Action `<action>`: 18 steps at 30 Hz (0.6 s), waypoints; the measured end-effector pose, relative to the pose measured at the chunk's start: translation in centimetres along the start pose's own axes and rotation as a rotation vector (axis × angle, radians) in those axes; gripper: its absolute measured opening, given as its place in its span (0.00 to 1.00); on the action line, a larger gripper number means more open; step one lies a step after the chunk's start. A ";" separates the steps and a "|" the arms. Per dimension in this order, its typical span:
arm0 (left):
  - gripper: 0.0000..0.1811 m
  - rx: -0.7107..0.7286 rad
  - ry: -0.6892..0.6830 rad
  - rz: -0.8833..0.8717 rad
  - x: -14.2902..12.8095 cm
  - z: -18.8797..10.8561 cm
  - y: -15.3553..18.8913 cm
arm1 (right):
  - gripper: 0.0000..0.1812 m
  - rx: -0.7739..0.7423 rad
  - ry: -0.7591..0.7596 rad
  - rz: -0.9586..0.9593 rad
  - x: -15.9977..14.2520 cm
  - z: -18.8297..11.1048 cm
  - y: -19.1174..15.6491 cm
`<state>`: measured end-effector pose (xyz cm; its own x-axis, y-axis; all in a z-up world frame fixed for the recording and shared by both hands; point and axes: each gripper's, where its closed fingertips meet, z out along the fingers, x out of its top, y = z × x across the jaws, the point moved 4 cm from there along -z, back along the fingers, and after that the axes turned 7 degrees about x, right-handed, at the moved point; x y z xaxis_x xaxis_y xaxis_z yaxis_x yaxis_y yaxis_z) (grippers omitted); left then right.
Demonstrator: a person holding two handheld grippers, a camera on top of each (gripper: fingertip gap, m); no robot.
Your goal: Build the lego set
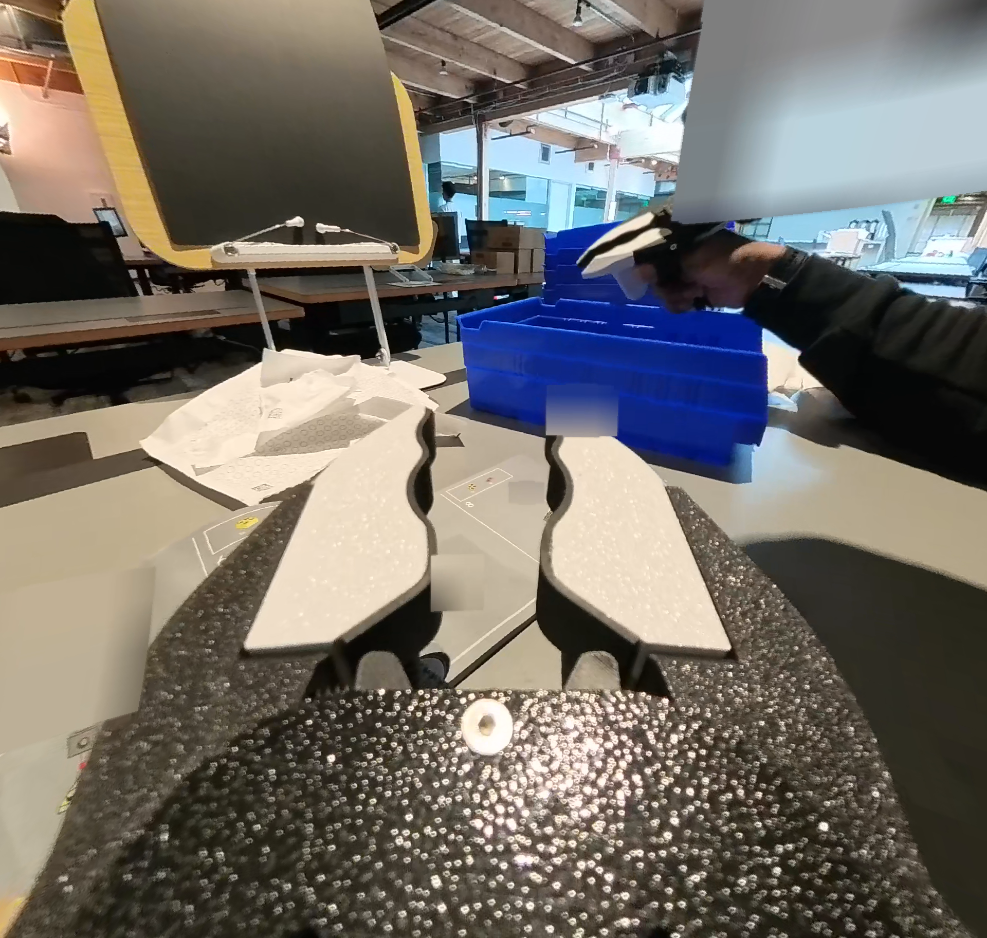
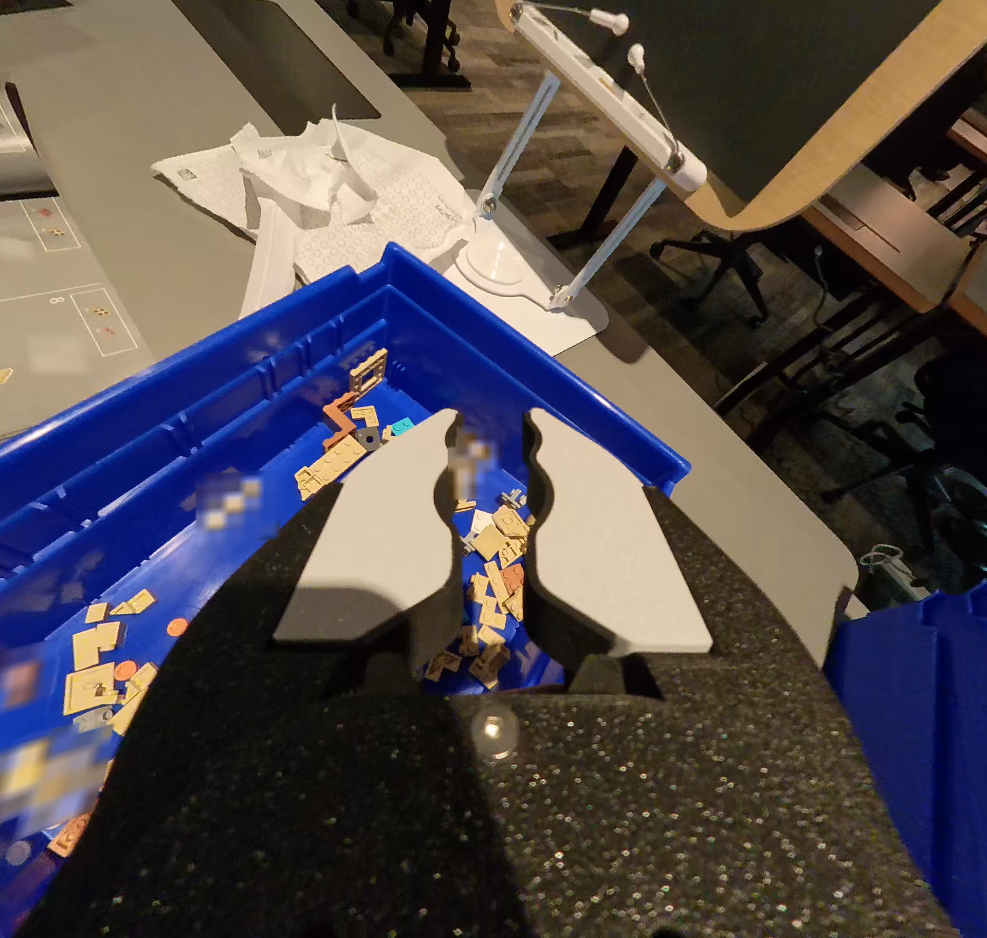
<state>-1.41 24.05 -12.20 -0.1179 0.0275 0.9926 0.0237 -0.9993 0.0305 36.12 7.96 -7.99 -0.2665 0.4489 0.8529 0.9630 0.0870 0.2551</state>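
Blue bin (image 2: 299, 357) of tan bricks (image 2: 496, 586) beneath open right tool (image 2: 491, 426).

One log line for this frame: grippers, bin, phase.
left gripper: open, empty, over table | right gripper: open, empty, above blue bin | loose bricks | phase: pre-pick

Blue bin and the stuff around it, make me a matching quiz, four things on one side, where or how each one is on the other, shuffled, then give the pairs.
Things:
1. blue bin
2. torn white bags
3. right gripper
4. left gripper

Places or states:
A. open, over the printed sheet
B. holds loose tan pieces
C. open, above the bin
D. crumpled on the grey table, beside the stand

Pairs: 1-B, 2-D, 3-C, 4-A
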 end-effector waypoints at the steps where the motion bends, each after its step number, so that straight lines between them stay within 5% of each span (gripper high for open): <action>1: 0.21 -0.005 -0.003 0.004 0.0 0.0 0.1 | 0.11 0.001 0.005 0.003 0.0 0.0 0.0; 18: 0.21 -0.027 -0.017 0.077 -0.3 0.1 1.0 | 0.11 0.051 -0.015 0.000 -0.5 0.6 -0.7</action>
<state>-1.23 23.02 -12.41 -0.0996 -0.0493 0.9938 0.0054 -0.9988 -0.0491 35.63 8.23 -8.88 -0.2665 0.4624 0.8457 0.9638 0.1322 0.2315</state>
